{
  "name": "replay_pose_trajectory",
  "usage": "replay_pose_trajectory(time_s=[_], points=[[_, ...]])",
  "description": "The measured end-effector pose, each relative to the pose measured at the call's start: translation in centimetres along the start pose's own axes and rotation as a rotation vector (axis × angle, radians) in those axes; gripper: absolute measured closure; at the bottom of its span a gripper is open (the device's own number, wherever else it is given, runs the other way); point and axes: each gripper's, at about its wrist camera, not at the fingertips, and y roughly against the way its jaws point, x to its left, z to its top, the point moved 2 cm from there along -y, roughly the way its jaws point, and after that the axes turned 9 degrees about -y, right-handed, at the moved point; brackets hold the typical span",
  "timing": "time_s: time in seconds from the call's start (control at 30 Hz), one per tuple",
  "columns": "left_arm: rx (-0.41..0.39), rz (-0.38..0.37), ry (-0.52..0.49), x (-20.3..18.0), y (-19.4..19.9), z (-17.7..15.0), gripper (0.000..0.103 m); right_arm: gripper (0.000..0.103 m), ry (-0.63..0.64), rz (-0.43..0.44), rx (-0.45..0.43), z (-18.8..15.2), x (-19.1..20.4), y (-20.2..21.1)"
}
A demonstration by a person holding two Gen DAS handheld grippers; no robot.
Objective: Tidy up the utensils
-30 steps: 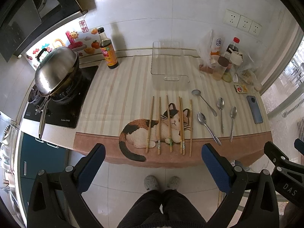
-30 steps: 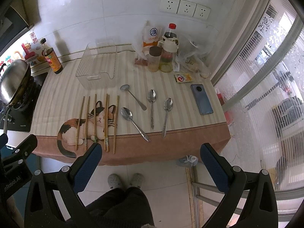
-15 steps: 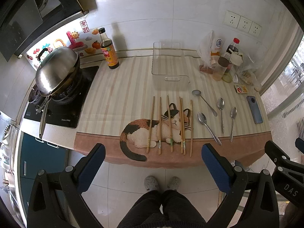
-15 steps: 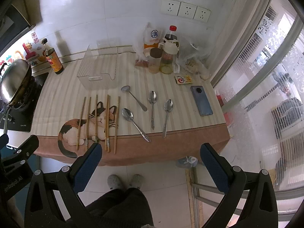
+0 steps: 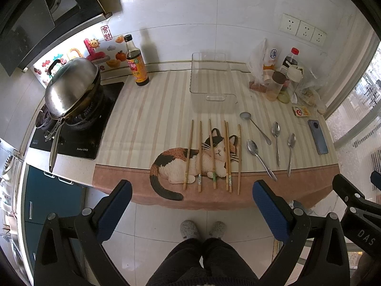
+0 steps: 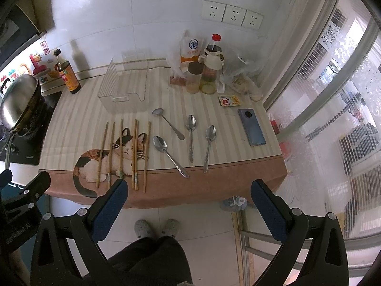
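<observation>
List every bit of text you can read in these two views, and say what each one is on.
"DAS": on the right gripper's black body, seen from the left wrist.
"淮": blue emblem on the white seasoning bag.
Red wall sticker: Chinese characters, too stylised to read surely.
Soy sauce bottle label, stove brand, small card: too small or blurred.
</observation>
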Motion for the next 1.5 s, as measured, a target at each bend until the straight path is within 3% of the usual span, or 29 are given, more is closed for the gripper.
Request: replay_pose_trajectory(time_s=[0.9, 1.03, 1.13, 1.27, 1.37, 1.5], points=[[-0.009, 0.008, 0.005, -0.3, 0.5, 0.4, 0.0, 0.0, 0.007, 0.011, -0.013, 0.8, 0.5, 0.4], [-0.062, 0.025, 0.021, -0.1, -1.1, 1.6, 0.0, 0.0, -0.023, 0.037, -0.018, 1.4, 0.3, -0.3], [-0.089, 0.078, 0.042, 1.0, -3.3, 2.8, 0.0, 0.0, -0.051, 0.082, -0.017, 2.0, 0.5, -1.9], [-0.054, 0.157, 0.07, 3.1, -7.9, 4.1, 0.0, 0.0, -0.042, 0.14, 0.012, 2.4, 1.9, -5.5], [0.012, 0.166, 0.064, 4.3, -11.8, 4.4, 0.0, 0.009, -0.016, 0.153, 0.042, 2.3, 3.9, -9.1], [0.111, 0.14, 0.048, 5.4, -17.8, 4.3, 0.001, 0.043, -0.025, 0.178, 0.159, 1.6, 6.3, -15.7]])
